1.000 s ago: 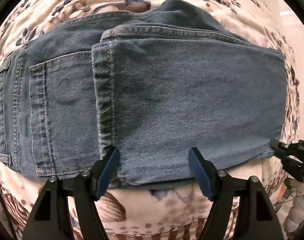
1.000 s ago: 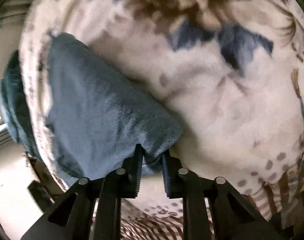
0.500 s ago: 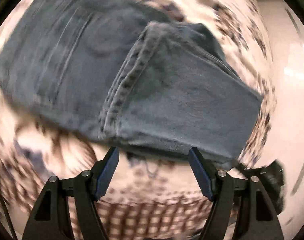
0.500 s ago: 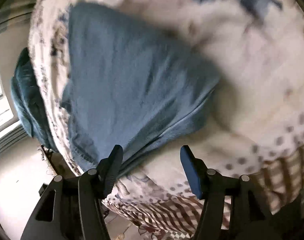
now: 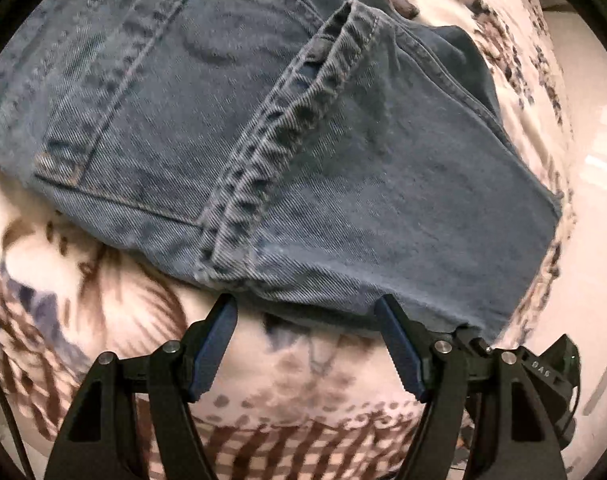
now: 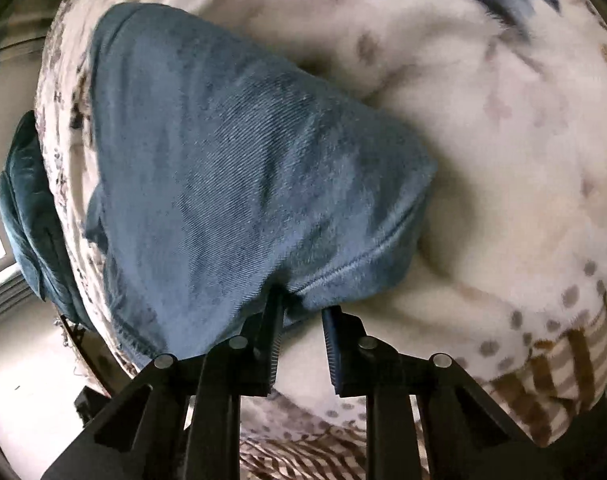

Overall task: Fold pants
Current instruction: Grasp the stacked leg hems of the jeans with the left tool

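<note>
Folded blue jeans (image 5: 287,152) lie on a pale blanket (image 5: 103,288) printed with brown and blue flowers, filling the upper and middle of the left wrist view. A back pocket shows at upper left; a thick hem runs diagonally through the centre.

Left gripper (image 5: 305,322): jaws wide apart, tips at the near edge of the denim, nothing clamped.

Right wrist view: jeans (image 6: 239,168) at centre left, blanket (image 6: 503,140) to the right. Right gripper (image 6: 303,320): jaws have just been closing, now narrow, a fold corner between them; whether it is pinched, cannot tell.
</note>
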A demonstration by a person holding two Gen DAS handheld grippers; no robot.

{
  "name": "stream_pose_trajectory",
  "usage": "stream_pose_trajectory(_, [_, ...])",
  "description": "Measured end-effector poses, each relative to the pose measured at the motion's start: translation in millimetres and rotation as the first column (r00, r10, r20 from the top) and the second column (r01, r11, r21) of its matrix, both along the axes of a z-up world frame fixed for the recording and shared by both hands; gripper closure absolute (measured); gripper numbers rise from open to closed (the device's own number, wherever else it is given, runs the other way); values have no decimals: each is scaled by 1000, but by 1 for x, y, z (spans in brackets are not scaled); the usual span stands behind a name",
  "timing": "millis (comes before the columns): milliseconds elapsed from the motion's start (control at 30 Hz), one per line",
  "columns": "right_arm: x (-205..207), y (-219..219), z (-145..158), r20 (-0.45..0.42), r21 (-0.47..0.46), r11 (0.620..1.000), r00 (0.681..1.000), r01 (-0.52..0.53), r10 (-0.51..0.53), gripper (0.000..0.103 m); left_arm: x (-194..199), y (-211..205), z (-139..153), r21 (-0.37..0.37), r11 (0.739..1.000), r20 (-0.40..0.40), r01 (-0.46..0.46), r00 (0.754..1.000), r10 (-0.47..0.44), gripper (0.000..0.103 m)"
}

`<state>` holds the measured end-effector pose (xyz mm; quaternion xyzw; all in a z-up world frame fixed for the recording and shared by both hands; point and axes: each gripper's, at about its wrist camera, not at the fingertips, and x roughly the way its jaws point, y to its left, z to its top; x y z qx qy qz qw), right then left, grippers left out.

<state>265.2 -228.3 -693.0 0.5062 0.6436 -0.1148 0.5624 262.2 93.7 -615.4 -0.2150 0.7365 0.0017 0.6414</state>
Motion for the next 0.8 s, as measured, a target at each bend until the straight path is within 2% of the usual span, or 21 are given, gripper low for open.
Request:
stream_pose_trajectory(33, [1, 0, -1, -1, -10, 1000, 1000, -9, 9, 82, 2, -1, 0, 17, 1000, 4, 9, 1000, -9, 33])
stream_pose_trajectory(167, [-7, 2, 13, -22, -66, 996, 998, -54, 53, 99, 20, -1, 2, 81, 996, 25, 22, 999, -24, 33])
stream_pose_trajectory(267, [-17, -2, 14, -60, -71, 993, 994, -98, 94, 100, 31, 3, 1, 90, 996, 27, 14, 1000, -16, 33])
stream_pose_trajectory(367, [-23, -8, 5, -86, 1, 995, 991, -100, 100, 100, 33, 7, 3, 85, 996, 20, 28, 999, -30, 33])
stream_pose_trajectory(467, [-24, -10, 10, -31, 80, 992, 994, -101, 104, 100, 28, 9, 18, 103, 992, 21, 70, 997, -72, 33])
stream_pose_trajectory(533, [-18, -6, 18, 3, 98, 985, 990, -143, 143, 95, 23, 8, 32, 98, 991, 35, 86, 995, -90, 33])
stream_pose_trajectory(567, [-12, -1, 22, 12, 106, 980, 986, -169, 168, 84, 24, 6, 40, 100, 989, 54, 105, 992, -111, 33])
stream_pose_trajectory(600, [-6, 5, 24, 30, 124, 975, 982, -187, 184, 68, 23, 7, 44, 113, 987, 61, 117, 990, -125, 33])
stream_pose_trajectory(667, [2, 15, 27, 63, 132, 968, 976, -216, 209, 50, 30, 8, 48, 89, 989, 87, 119, 988, -127, 33])
stream_pose_trajectory(700, [7, 22, 29, 71, 118, 966, 972, -231, 224, 50, 36, 9, 44, 87, 990, 80, 113, 990, -120, 33])
stream_pose_trajectory(767, [10, 29, 26, 70, 123, 965, 972, -232, 224, 50, 47, 10, 34, 5, 995, 72, 101, 992, -101, 33])
stream_pose_trajectory(800, [11, 30, 24, 65, 126, 968, 975, -218, 211, 50, 54, 4, 18, -14, 993, 23, 119, 993, -119, 33])
